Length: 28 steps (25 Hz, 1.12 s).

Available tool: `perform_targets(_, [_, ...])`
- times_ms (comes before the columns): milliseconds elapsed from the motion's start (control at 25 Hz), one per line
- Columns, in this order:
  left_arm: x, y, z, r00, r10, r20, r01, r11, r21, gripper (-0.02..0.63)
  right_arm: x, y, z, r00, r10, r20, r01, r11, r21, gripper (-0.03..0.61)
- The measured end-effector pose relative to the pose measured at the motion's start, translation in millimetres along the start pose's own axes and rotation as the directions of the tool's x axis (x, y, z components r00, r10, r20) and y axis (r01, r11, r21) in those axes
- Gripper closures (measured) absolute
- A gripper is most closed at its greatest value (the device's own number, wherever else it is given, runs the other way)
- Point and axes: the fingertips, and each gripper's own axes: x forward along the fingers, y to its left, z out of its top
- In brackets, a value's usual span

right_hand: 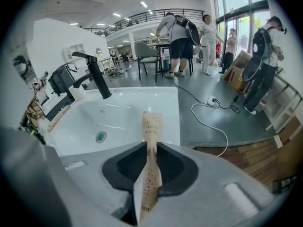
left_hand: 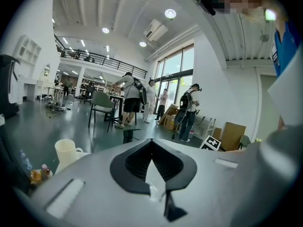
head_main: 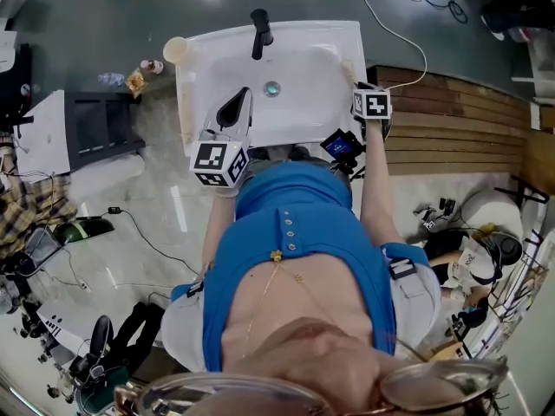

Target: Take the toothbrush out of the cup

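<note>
The toothbrush [right_hand: 152,124], wrapped in a tan paper sleeve printed with its name, is out of the cup [head_main: 176,50] and stands between the jaws of the right tool [right_hand: 152,144]. The jaws pinch the sleeve from both sides near their tips, and its upper end sticks out past them, over the white sink [head_main: 303,102]. In the head view this tool is at the sink's right rim, angled steeply down, with its marker cube [head_main: 371,104] facing up. The cup, pale and with a handle, sits on the sink's far left corner, well apart from the toothbrush and to the left of the black faucet [head_main: 259,31]. The round drain [head_main: 272,88] lies in the middle of the basin. The left tool [head_main: 238,102] hangs over the near left part of the sink. Its jaws are pressed together with nothing between them, and in the left gripper view they point out across a large hall where several people [left_hand: 130,98] stand around tables and chairs. The person holding both tools wears a blue top [head_main: 295,232] and stands at the sink's near edge. To the right of the sink lies a wooden platform [head_main: 460,128], and a white cable [head_main: 408,33] runs across the dark floor beyond it.
</note>
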Motion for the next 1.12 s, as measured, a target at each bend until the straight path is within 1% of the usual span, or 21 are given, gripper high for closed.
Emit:
perform_targets(160, [-2.1, 0.8, 1.1, 1.0, -0.009, 0.001, 0.009, 1.0, -0.003, 0.612, -2.9, 3.9, -0.1, 1.0, 0.008, 0.004, -0.008, 1.0, -0.003, 0.486])
perform_targets(440, [-5.6, 4.8, 0.6, 1.0, -0.019, 0.0, 0.019, 1.0, -0.008, 0.612, -8.7, 10.6, 1.9, 1.0, 0.014, 0.018, -0.014, 1.0, -0.014, 0.445])
perform_targets(680, [-7.1, 7.7, -4.3, 0.999, -0.032, -0.012, 0.032, 0.999, -0.011, 0.612, -20.5, 17.3, 12.4, 0.997, 0.014, 0.07, -0.012, 0.999, -0.03, 0.436])
perform_targets(800, [-5.7, 7.2, -9.4, 0.999, -0.044, -0.026, 0.043, 0.999, -0.011, 0.612, -24.8, 23.2, 18.4, 0.994, 0.03, 0.101, -0.025, 0.998, -0.051, 0.436])
perform_targets(960, [-5.6, 7.2, -13.0, 0.998, -0.058, -0.04, 0.057, 0.998, -0.013, 0.612, -31.6, 35.2, 24.2, 0.99, 0.063, 0.123, -0.054, 0.996, -0.073, 0.448])
perform_targets(1120, [-5.5, 5.2, -16.8, 0.996, -0.071, -0.052, 0.071, 0.997, -0.012, 0.614, -40.9, 49.9, 29.8, 0.985, 0.102, 0.137, -0.085, 0.989, -0.124, 0.537])
